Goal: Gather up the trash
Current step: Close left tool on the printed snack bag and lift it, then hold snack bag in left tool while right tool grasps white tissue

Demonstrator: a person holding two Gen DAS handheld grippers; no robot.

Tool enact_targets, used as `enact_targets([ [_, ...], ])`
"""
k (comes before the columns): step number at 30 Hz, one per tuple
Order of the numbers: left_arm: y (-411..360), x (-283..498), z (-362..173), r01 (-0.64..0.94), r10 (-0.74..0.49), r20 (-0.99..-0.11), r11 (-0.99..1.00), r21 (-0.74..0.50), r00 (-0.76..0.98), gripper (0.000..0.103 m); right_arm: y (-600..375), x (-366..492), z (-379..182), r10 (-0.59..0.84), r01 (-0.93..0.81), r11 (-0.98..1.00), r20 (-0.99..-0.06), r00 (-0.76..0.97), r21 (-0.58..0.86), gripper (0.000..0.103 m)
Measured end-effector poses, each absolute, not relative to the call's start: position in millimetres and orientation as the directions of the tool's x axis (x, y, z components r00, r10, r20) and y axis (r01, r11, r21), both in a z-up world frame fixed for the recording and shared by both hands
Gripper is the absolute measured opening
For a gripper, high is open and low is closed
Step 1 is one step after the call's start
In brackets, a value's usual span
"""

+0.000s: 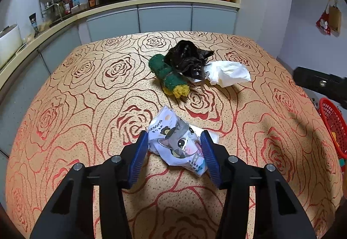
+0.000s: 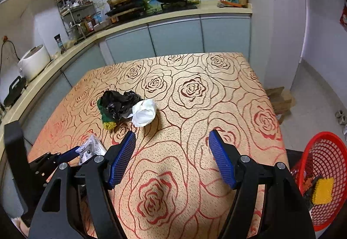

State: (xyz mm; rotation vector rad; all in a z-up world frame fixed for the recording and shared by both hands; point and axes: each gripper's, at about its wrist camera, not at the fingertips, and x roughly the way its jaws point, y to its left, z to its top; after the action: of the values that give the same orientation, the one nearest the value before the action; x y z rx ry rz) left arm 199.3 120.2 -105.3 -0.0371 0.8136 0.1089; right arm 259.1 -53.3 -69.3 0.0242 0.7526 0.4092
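A white tissue packet with a cartoon cat lies on the rose-patterned tablecloth. My left gripper has a blue pad against each side of it, and the wrapper is crumpled between them. Farther back sit a green and yellow sponge, a crumpled black plastic bag and a wad of white tissue, all touching. My right gripper hovers open over bare cloth with nothing between its fingers. In the right wrist view the packet shows at the lower left, with the black bag and the tissue beyond.
A red mesh basket stands off the table's right edge and holds a yellow sponge and some dark scraps. A kitchen counter with pans, a rack and a rice cooker runs behind and to the left.
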Motion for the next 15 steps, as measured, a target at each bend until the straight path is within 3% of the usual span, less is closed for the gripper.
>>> enact_targets([
  [15,154,172,-65,-0.208,0.167,-0.623,0.978,0.007,0.764,0.048,0,297,-87,0.385,-0.436,0.893,-0.688,0.615,0.111,0.068],
])
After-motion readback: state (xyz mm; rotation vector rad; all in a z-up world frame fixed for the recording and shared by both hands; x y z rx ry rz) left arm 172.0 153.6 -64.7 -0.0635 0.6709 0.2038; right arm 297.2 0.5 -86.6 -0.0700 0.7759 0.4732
